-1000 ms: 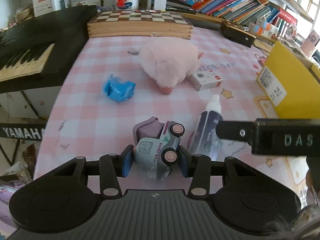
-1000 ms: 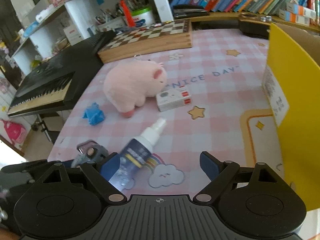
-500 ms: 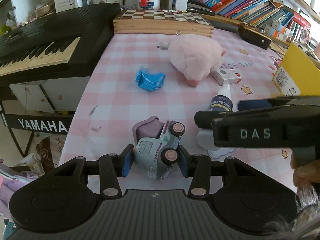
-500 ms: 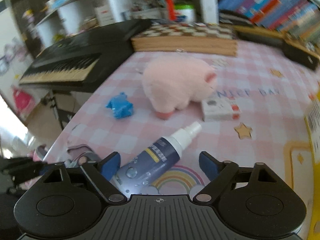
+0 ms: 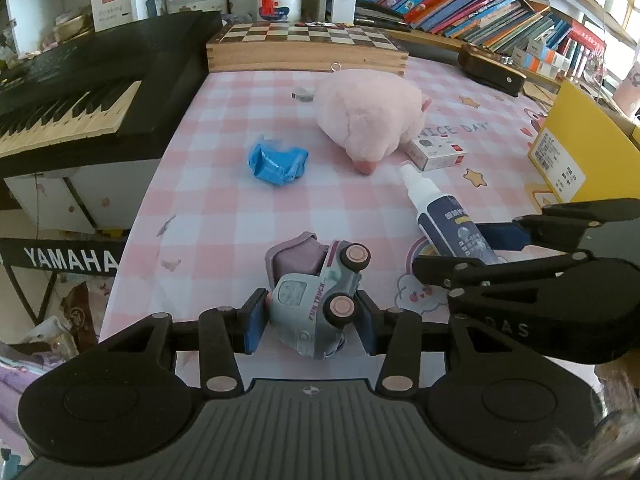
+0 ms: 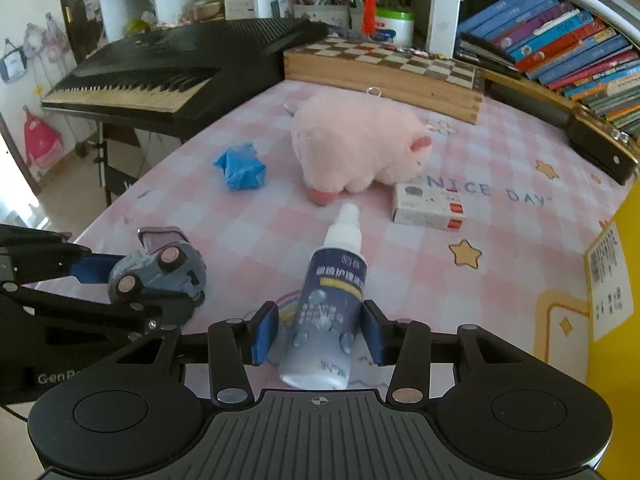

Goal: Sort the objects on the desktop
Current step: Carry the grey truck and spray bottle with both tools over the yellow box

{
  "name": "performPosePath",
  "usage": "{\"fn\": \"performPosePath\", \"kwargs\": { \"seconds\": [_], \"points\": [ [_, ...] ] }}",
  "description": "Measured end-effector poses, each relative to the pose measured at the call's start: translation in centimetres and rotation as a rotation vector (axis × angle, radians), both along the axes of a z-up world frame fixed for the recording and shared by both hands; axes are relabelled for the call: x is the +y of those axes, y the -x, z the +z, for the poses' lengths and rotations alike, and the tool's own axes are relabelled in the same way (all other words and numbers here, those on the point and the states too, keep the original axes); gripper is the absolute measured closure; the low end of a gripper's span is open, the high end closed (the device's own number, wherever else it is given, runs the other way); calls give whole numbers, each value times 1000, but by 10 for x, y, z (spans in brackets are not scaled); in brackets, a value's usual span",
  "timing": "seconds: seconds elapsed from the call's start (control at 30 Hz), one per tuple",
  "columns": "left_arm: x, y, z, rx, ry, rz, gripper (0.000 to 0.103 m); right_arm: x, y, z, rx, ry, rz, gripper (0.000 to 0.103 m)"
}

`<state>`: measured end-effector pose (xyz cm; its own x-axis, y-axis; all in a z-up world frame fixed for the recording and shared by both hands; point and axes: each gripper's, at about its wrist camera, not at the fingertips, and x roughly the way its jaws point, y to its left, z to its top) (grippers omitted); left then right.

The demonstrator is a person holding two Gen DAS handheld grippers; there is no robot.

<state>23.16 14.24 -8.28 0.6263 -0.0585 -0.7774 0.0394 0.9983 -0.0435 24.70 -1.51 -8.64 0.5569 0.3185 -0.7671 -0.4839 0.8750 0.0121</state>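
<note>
Left gripper (image 5: pixel 310 320) fingers grip the toy truck (image 5: pixel 316 300) at the bench's near edge; right gripper (image 6: pixel 319 330) fingers are closing round the lying spray bottle (image 6: pixel 330 300), ready for sorting

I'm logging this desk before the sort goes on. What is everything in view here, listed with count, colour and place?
toy truck: 1, grey-blue with pink wheels, near table edge, between the left claw's pads
spray bottle: 1, navy and white, lying on the cloth, between the right claw's pads
plush pig: 1, pink, mid table
crumpled wrapper: 1, blue, left of the pig
small box: 1, white with red, beside the pig
chessboard box: 1, wooden, back of table
keyboard: 1, black, left of table
yellow box: 1, right edge
books: many, mixed colours, back right shelf
left claw: shut on the truck
right claw: closing round the bottle
</note>
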Motion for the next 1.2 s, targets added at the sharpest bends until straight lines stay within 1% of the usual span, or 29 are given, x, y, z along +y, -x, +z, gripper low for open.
{"fn": "performPosePath", "kwargs": {
  "seconds": [0.07, 0.17, 0.27, 0.33, 0.4, 0.5, 0.6, 0.8, 0.97, 1.2],
  "points": [
    [-1, -1, 0, 3, 0, -1, 60, -1, -1, -1, -6, -6, 6, 59],
    [2, -2, 1, 11, 22, 14, 60, -4, 2, 0, -11, -7, 17, 59],
    [2, -1, 2, 15, 45, 17, 61, -7, 4, 3, 3, -15, 26, 69],
    [2, 1, 3, 23, 77, 14, 61, -11, 3, 4, 21, -34, 19, 71],
    [2, 4, 6, 19, 120, 15, 61, -22, 2, 6, 61, -89, -20, 71],
    [1, 9, 16, 5, 193, 18, 61, -46, 1, 15, 133, -228, -110, 71],
    [1, 12, 26, -4, 260, 21, 61, -63, 6, 28, 147, -313, -168, 71],
    [-5, 24, 46, -32, 329, 1, 62, -83, 30, 57, 121, -378, -185, 71],
    [-11, 46, 62, -61, 355, -23, 61, -99, 60, 71, 114, -406, -187, 71],
    [-29, 83, 72, -48, 404, -104, 61, -124, 107, 82, 104, -434, -230, 71]
  ]
}}
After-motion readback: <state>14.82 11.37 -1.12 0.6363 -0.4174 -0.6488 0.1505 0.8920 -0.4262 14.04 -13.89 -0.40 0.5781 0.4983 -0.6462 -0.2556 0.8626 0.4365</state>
